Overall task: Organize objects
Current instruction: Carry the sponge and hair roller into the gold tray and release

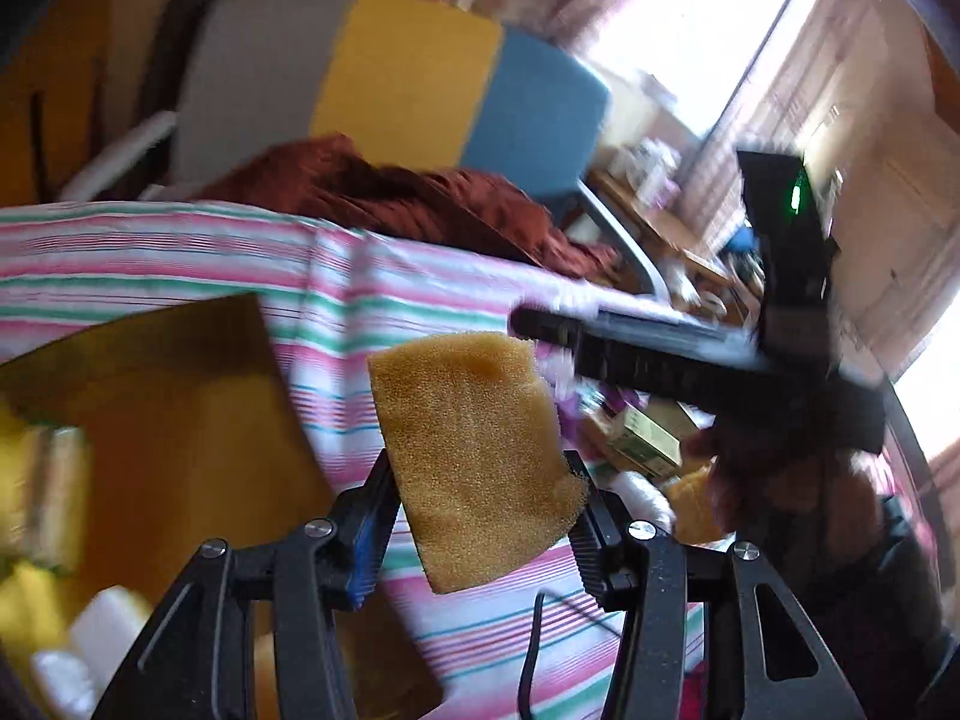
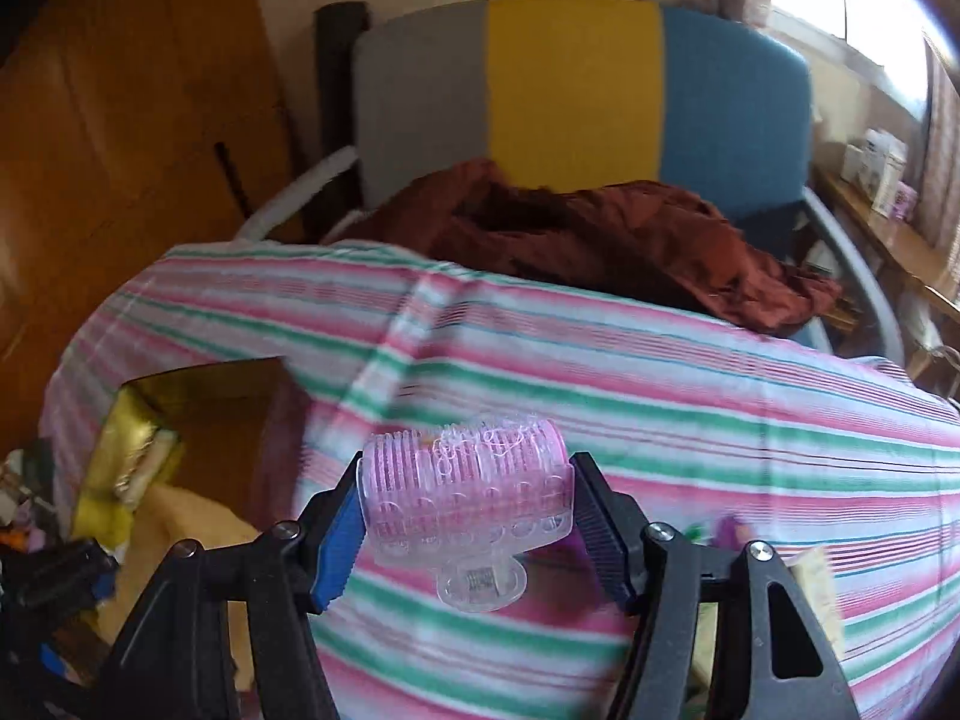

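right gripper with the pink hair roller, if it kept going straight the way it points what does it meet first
Probably the striped cloth ahead of the right gripper and its pink hair roller; nothing shows between, though depth is unclear.

Left gripper [image 1: 480, 516], right gripper [image 2: 465, 531]: black linkage arms, silver screws [image 1: 641, 529], blue ribbed pads [image 2: 337, 546] beside them.

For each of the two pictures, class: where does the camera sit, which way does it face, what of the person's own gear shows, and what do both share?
Left wrist view: sits on the left tool, faces forward and down; it grips a yellow sponge; the right tool crosses at right.
Right wrist view: sits on the right tool, clamping a pink hair roller.
Shared: striped cloth, tricolour chair, red-brown garment, open box.
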Tool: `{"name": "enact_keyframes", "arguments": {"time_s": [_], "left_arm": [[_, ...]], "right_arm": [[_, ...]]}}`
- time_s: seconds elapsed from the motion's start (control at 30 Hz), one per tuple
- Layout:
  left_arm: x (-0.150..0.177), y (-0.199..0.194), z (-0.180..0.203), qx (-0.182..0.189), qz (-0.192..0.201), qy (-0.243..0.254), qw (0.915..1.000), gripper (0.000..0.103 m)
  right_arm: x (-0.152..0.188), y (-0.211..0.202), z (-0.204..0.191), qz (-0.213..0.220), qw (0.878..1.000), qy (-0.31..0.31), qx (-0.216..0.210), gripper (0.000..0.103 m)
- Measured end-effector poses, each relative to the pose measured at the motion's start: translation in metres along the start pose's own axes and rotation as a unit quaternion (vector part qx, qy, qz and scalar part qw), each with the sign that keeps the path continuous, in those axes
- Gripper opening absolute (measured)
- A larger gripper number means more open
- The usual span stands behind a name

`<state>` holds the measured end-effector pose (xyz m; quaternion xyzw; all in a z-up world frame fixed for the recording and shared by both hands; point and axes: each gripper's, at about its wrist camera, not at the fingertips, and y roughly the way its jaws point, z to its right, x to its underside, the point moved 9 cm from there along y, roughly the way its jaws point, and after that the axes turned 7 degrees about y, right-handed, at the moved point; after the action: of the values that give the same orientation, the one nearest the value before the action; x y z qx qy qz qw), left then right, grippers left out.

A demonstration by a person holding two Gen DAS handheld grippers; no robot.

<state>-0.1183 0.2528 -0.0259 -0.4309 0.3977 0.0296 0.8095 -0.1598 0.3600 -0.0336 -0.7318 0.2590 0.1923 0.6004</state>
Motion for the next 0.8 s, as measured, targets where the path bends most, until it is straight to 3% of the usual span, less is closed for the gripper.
{"name": "enact_keyframes", "arguments": {"time_s": [0.13,0.33,0.4,0.53,0.73,0.8], "left_arm": [[0.008,-0.050,-0.058,-0.049,0.035,-0.039,0.9974,0.053],[0.038,-0.094,-0.135,-0.112,0.050,-0.092,0.9882,0.053],[0.051,-0.097,-0.154,-0.128,0.045,-0.102,0.9854,0.053],[0.071,-0.093,-0.178,-0.158,0.032,-0.103,0.9816,0.053],[0.108,-0.090,-0.199,-0.170,0.000,-0.116,0.9787,0.057],[0.115,-0.093,-0.202,-0.175,0.003,-0.120,0.9772,0.060]], "right_arm": [[0.008,0.011,-0.065,-0.014,0.999,-0.030,-0.037,0.065],[0.005,0.046,-0.143,-0.037,0.996,-0.069,-0.037,0.065],[0.000,0.061,-0.152,-0.040,0.996,-0.072,-0.020,0.066],[-0.008,0.079,-0.161,-0.045,0.998,-0.046,-0.005,0.081],[0.003,0.054,-0.157,-0.022,0.999,-0.047,0.012,0.084],[0.009,0.041,-0.158,-0.009,0.999,-0.041,-0.003,0.084]]}}
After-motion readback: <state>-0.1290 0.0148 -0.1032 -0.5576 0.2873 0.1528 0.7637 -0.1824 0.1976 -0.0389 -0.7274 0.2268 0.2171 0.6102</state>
